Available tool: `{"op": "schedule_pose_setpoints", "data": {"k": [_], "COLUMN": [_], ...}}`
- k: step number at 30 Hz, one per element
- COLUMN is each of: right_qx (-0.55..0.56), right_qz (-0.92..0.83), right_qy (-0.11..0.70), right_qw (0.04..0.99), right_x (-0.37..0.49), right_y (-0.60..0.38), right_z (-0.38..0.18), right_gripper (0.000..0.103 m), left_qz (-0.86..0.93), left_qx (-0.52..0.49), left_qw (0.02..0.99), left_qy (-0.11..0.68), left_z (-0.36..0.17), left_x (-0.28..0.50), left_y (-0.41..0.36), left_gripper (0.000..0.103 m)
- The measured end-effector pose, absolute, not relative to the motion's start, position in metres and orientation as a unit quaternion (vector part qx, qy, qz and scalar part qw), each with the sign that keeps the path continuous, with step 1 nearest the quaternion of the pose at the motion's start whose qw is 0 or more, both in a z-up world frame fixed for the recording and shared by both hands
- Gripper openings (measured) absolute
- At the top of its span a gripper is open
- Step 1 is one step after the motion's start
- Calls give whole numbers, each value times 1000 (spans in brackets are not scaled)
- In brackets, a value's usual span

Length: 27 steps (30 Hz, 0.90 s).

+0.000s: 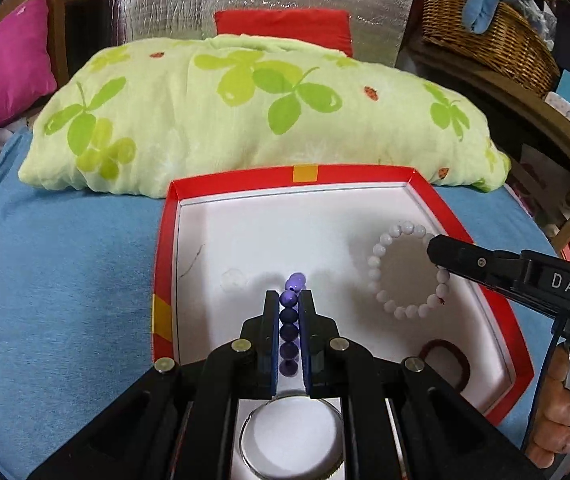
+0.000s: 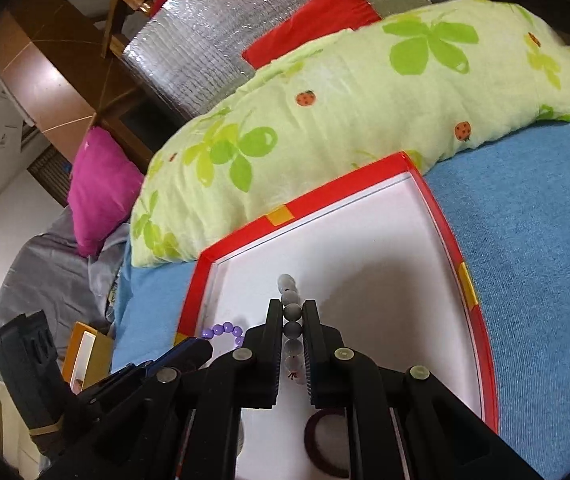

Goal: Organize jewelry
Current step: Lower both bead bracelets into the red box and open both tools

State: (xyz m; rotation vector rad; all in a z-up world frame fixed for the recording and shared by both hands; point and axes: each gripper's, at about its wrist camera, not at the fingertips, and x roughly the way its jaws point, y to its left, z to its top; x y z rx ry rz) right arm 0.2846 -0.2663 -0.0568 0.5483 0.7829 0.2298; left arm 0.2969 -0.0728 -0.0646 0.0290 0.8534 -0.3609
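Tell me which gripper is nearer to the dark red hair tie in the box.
Probably right. The right gripper, holding the white bracelet, is just beyond the hair tie; the left gripper is farther aside.

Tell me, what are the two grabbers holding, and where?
Left gripper pinches the purple bracelet across its beads; right gripper pinches the white bracelet likewise.

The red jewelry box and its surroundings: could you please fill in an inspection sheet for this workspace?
Surface: blue bedsheet under the red box, whose floor is white.
Job's things: purple bead bracelet and white bead bracelet over the box; dark red hair tie and silver bangle lie inside.
Clutter: a stray thread on the box floor.
Grippers: left gripper shut on the purple bracelet; right gripper shut on the white bracelet.
Cables: nothing seen.
Surroundings: green clover-print pillow, pink cushion, wicker basket.
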Motion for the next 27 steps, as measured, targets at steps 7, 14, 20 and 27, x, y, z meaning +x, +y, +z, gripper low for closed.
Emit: {"op": "schedule_pose_setpoints", "data": {"k": [7, 14, 20, 27], "right_qx": [252, 247, 194, 149], "right_qz": [80, 61, 53, 56], "right_qy": [387, 398, 396, 401], "right_qw": [883, 881, 896, 902], "right_x": [288, 276, 253, 211], "right_y": [-275, -285, -281, -279], "right_z": [-60, -56, -43, -34], "right_gripper": [14, 37, 37, 37], "left_qz": [-141, -105, -65, -38], "left_qx": [51, 99, 108, 112], "left_qw": [891, 901, 907, 916], "left_qy": [429, 408, 401, 384], "left_z": [-73, -65, -55, -44], "left_x": [298, 280, 256, 211], "left_y": [-82, -84, -81, -66], "left_gripper": [17, 58, 68, 70]}}
